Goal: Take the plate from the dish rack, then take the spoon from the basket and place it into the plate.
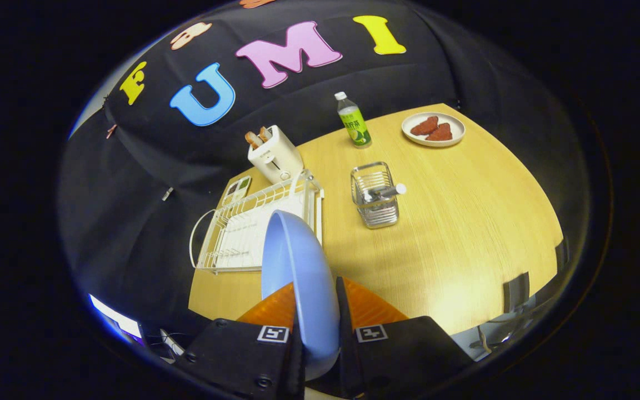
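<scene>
I have the plate (298, 261) pinched on edge between my fingers, gripper (320, 339) clamped on its rim, held up over the table (464, 233). Risk: thin rim grip, plate may swivel or slip if I tilt fast. Rack (242, 228) sits just ahead-left, close to the plate's far edge, could clip it. Basket (375, 194) with spoon (386, 191) ahead-right. Bare table right of me gives room to set down.
</scene>
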Available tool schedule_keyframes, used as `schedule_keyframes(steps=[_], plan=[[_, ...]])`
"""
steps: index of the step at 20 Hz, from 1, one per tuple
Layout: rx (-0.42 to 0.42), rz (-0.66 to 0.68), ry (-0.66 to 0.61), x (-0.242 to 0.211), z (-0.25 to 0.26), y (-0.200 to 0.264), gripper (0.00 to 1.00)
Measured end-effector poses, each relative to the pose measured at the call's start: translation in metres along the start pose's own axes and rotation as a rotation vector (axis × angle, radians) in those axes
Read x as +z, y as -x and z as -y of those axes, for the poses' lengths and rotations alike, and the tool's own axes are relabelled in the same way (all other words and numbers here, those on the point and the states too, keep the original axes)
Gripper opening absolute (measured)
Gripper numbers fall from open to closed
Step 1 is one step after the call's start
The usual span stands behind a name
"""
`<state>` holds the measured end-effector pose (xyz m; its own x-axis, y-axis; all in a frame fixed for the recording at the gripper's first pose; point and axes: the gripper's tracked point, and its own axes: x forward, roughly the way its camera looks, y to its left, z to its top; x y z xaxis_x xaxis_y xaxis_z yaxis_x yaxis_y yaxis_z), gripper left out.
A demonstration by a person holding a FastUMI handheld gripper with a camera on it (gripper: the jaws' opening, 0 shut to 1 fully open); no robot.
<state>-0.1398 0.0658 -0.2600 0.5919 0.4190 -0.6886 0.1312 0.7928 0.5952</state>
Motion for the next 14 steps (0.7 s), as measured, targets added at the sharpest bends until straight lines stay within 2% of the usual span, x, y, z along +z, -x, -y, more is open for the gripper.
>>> schedule_keyframes(steps=[5, 8, 11, 14], plan=[[-0.029, -0.109, -0.051, -0.043, 0.043, -0.036, 0.29], [-0.009, -0.136, -0.073, -0.056, 0.054, -0.063, 0.29], [0.014, -0.161, -0.037, -0.062, 0.057, -0.071, 0.29], [0.044, -0.176, -0.054, -0.062, 0.057, -0.083, 0.30]])
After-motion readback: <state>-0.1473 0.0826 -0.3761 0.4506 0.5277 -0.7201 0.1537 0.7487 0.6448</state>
